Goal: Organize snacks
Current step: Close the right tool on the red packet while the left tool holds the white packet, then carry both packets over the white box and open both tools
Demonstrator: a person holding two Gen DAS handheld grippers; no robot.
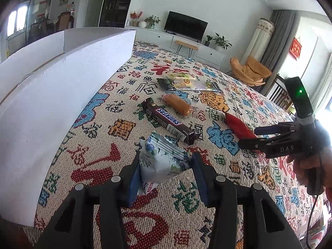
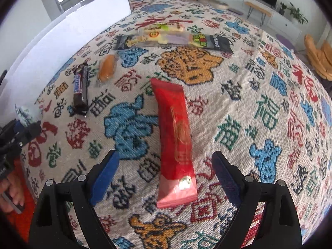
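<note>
Two claws were busy; my left gripper [image 1: 164, 166] was clamped on a blue-white packet [image 1: 161, 159] beside the white box [image 1: 62, 95]; my right gripper [image 2: 166, 178] gaped around the red bar [image 2: 176, 141], farther from that box; I judged closing mid-wrapper wisest.

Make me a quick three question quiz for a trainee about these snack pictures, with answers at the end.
1. True or false: the left tongs grip a pale blue-printed snack packet.
2. Which snack lies between the open right tongs? A) Snickers bar B) red packet C) orange sausage
3. What stands at the left of the patterned cloth?

Key: 1 true. 2 B. 3 a white box.
</note>
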